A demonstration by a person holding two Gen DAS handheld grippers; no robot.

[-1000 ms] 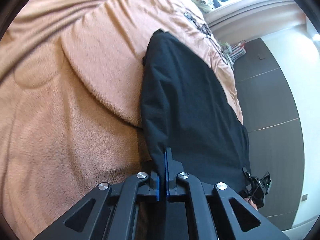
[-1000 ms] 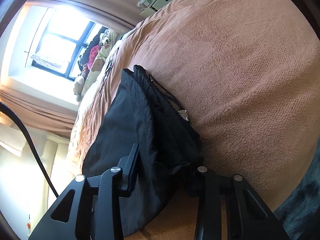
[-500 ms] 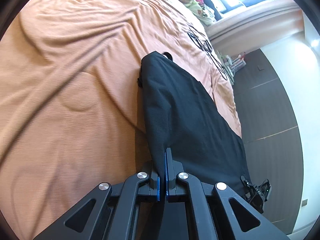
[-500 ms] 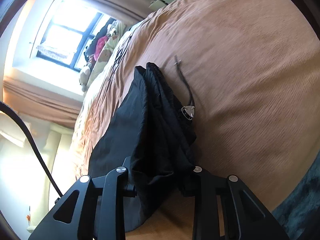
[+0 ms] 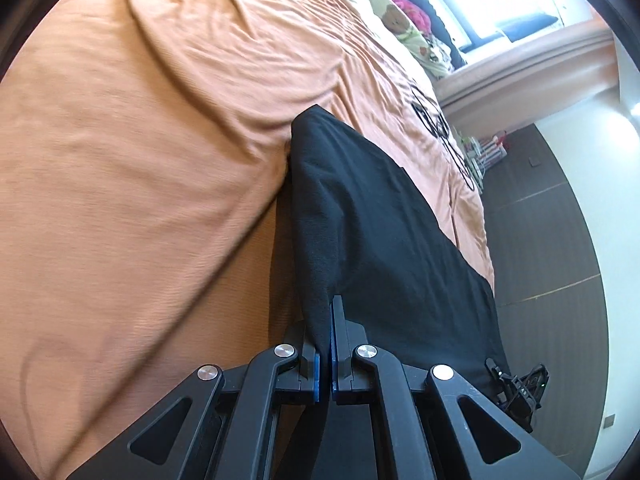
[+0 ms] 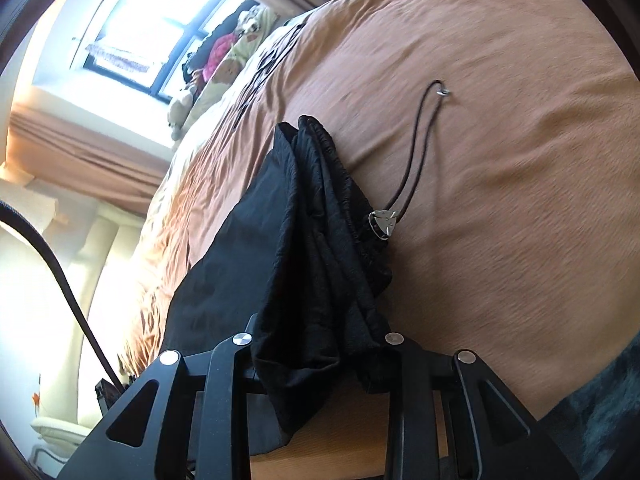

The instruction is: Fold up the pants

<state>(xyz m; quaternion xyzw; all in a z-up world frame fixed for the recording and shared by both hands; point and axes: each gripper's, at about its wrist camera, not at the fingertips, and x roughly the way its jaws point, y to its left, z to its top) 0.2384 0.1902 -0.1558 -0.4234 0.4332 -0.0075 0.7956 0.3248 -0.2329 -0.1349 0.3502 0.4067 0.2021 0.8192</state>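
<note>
Both tongs are clenched on the black pants (image 5: 384,232): the left gripper (image 5: 330,344) is pinched nearly flat on a thin edge of cloth, while the right gripper (image 6: 320,352), whose jaws have just been closing, is clamped on a thick gathered bunch. The garment is held stretched above the orange bedspread (image 5: 140,152), its far end resting on it. Soft, limp, light fabric is judged; corners and waistband are best gripped. A drawcord (image 6: 416,152) trails loose and could snag.

Black fabric pants (image 5: 380,232) stretched lengthwise over orange bedspread, one end bunched, drawstring cord (image 6: 416,152) with toggle trailing beside.
</note>
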